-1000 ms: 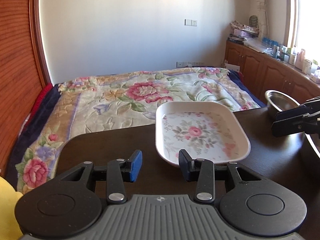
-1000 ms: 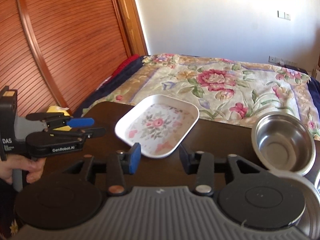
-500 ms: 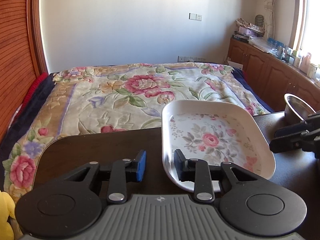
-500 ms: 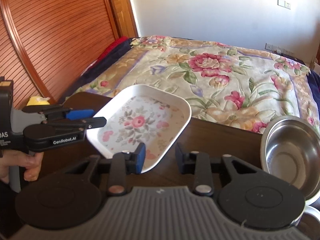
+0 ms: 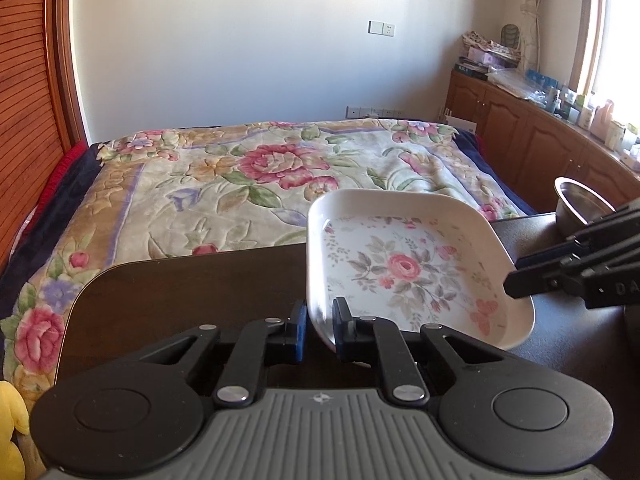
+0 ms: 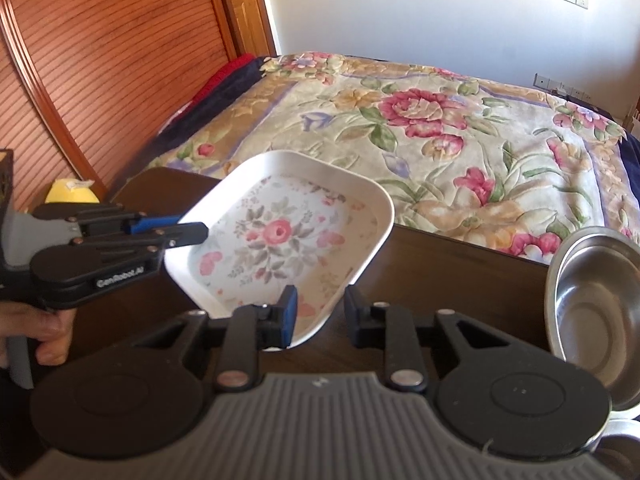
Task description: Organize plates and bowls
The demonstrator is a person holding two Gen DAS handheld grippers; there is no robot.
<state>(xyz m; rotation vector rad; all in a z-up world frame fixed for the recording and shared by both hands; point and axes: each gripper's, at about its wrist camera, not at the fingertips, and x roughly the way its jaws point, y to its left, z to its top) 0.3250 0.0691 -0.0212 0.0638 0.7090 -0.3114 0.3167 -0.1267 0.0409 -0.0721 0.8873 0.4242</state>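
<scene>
A white rectangular plate (image 5: pixel 400 268) with a pink flower print lies on the dark table (image 5: pixel 180 292). My left gripper (image 5: pixel 320 328) is shut on the plate's near left rim; the right wrist view shows this gripper (image 6: pixel 192 227) at the plate's (image 6: pixel 280 236) left edge. My right gripper (image 6: pixel 320 316) straddles the plate's near corner, its jaws closing. Its blue pad is over the inside; a thin gap shows at the outer finger. In the left wrist view the right gripper (image 5: pixel 514 274) reaches the plate's right rim. A steel bowl (image 6: pixel 596 292) stands to the right.
A bed with a floral blanket (image 5: pixel 260 168) lies just beyond the table's far edge. Wooden slatted doors (image 6: pixel 100 60) are on the left, wooden cabinets (image 5: pixel 540 136) on the right. A yellow object (image 6: pixel 72 192) sits past the table's left end. A hand (image 6: pixel 48 332) holds the left gripper.
Both grippers have come in to the plate and their jaws have narrowed. The left one has shut on the rim; the right one now has the plate's corner between its fingers.
</scene>
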